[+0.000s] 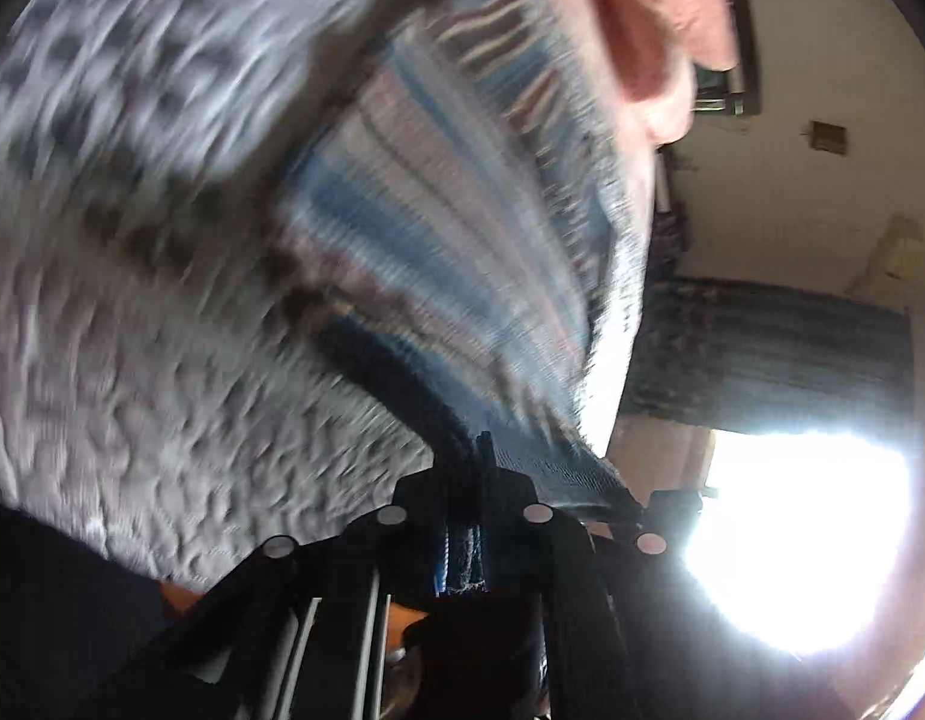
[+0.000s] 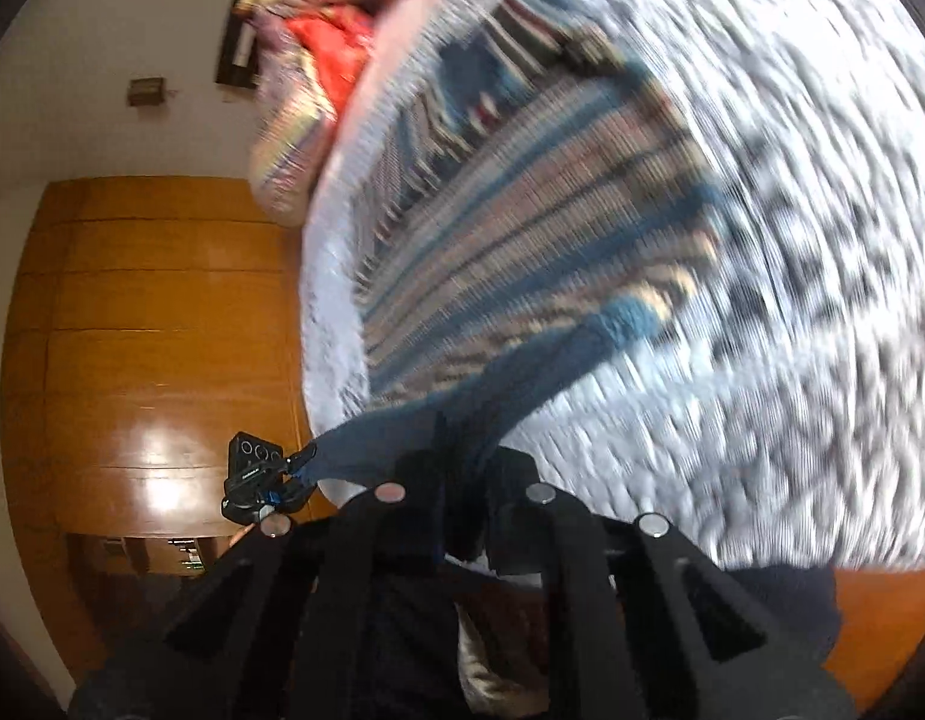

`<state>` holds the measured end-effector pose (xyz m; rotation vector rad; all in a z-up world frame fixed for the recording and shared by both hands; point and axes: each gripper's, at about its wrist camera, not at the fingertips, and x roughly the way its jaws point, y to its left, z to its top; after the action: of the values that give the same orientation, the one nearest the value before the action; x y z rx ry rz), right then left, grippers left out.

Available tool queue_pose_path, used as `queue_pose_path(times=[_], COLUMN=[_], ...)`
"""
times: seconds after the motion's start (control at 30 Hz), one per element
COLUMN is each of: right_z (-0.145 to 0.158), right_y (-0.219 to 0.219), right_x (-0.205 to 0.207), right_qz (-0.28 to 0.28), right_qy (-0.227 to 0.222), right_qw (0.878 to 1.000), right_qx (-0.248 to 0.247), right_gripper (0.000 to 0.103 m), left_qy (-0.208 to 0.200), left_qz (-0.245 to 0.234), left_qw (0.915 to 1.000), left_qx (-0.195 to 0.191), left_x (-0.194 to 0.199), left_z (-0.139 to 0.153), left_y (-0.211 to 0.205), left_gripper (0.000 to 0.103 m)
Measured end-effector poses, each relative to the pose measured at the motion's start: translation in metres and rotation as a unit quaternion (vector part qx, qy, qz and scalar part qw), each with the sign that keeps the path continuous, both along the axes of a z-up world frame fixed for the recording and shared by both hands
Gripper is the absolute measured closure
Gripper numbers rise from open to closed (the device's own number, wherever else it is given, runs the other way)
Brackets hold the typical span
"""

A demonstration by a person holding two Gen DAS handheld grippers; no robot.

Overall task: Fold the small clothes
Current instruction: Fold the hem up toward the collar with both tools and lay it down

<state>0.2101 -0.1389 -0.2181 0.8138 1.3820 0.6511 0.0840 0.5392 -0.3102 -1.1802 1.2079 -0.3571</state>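
both tools pinch the striped garment's dark hem

the striped garment (image 1: 438, 228) lies spread on the bed's grey-white textured cover (image 1: 162, 396), its body stretching away from both cameras towards the far side, where pink and red bedding (image 1: 660, 30) is piled. both views are blurred, so fine detail is uncertain.

the step in hand looks like carrying the near hem over to make a fold. to do it well, the two ends of the hem should travel level and together, with the cloth kept lightly taut between them so it lands flat. the edge should be laid square on the stripes rather than dropped, and neither grip let go before the cloth rests on the bed.

the left tool (image 1: 483, 462) is closed narrow on the dark blue hem, with cloth bunched between its jaws. the right tool (image 2: 456, 456) is likewise closed narrow on the hem, the blue edge running up from it to the striped body. in the right wrist view the left tool appears small at the near left, at the bed's edge, with the hem stretched between the two tools.
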Motion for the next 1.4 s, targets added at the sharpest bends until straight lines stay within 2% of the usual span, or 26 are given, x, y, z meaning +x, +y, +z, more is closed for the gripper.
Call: queue_pose_path(times=[0.13, 0.23, 0.43, 0.53, 0.63, 0.67, 0.73, 0.77, 0.8, 0.83, 0.9, 0.97, 1.1, 1.27, 1.3, 1.37, 1.4], right_z=[0.011, 0.002, -0.046, -0.080, -0.102, -0.101, -0.086, -0.077, -0.069, -0.066, -0.065, -0.066, -0.086, -0.100, -0.103, -0.105, -0.106], right_y=[0.007, 0.014, 0.032, 0.042, 0.046, 0.045, 0.041, 0.039, 0.037, 0.034, 0.029, 0.035, 0.048, 0.058, 0.061, 0.067, 0.068], right_x=[0.048, 0.093, 0.168, 0.199, 0.218, 0.222, 0.222, 0.221, 0.219, 0.218, 0.215, 0.215, 0.218, 0.224, 0.225, 0.227, 0.226], right_qz=[0.007, 0.005, 0.003, 0.004, 0.010, 0.011, 0.016, 0.022, 0.033, 0.038, 0.043, 0.056, 0.094, 0.125, 0.136, 0.150, 0.155], right_qy=[-0.017, -0.011, 0.026, 0.054, 0.077, 0.080, 0.055, 0.036, 0.014, 0.005, -0.017, -0.041, -0.059, -0.072, -0.072, -0.073, -0.075], right_qw=[1.000, 1.000, 0.998, 0.996, 0.994, 0.994, 0.997, 0.998, 0.998, 0.998, 0.997, 0.994, 0.983, 0.975, 0.973, 0.969, 0.968], right_qx=[-0.010, -0.022, -0.051, -0.066, -0.082, -0.067, -0.048, -0.047, -0.051, -0.052, -0.056, -0.089, -0.147, -0.169, -0.171, -0.180, -0.184], right_gripper=[0.096, 0.096, 0.096, 0.094, 0.087, 0.081, 0.069, 0.057, 0.054, 0.054, 0.054, 0.054, 0.054, 0.054, 0.054, 0.054, 0.055], left_qy=[-0.016, -0.007, 0.040, 0.070, 0.081, 0.075, 0.045, 0.015, -0.005, -0.025, -0.054, -0.064, -0.065, -0.063, -0.059, -0.053, -0.055], left_qz=[-0.011, -0.010, -0.010, -0.009, -0.022, -0.024, -0.032, -0.039, -0.040, -0.041, -0.050, -0.068, -0.123, -0.184, -0.190, -0.200, -0.202], left_qw=[0.9997, 0.9997, 0.9980, 0.9954, 0.9934, 0.9937, 0.9948, 0.9935, 0.9910, 0.9879, 0.9850, 0.9793, 0.9622, 0.9424, 0.9411, 0.9386, 0.9387], left_qx=[0.015, 0.020, 0.049, 0.064, 0.078, 0.080, 0.086, 0.106, 0.127, 0.148, 0.156, 0.180, 0.234, 0.272, 0.273, 0.276, 0.274], left_x=[0.046, 0.088, 0.174, 0.207, 0.225, 0.225, 0.221, 0.216, 0.213, 0.208, 0.201, 0.205, 0.217, 0.234, 0.236, 0.239, 0.239], left_z=[0.019, 0.013, -0.026, -0.058, -0.074, -0.072, -0.058, -0.044, -0.033, -0.024, -0.014, -0.014, -0.022, -0.033, -0.036, -0.041, -0.041], left_y=[-0.001, 0.006, 0.006, 0.003, 0.001, 0.003, 0.004, 0.005, 0.005, 0.006, 0.009, 0.007, -0.009, -0.032, -0.033, -0.037, -0.038], left_gripper=[0.096, 0.096, 0.095, 0.095, 0.088, 0.086, 0.072, 0.053, 0.036, 0.032, 0.031, 0.031, 0.031, 0.031, 0.031, 0.036, 0.052])
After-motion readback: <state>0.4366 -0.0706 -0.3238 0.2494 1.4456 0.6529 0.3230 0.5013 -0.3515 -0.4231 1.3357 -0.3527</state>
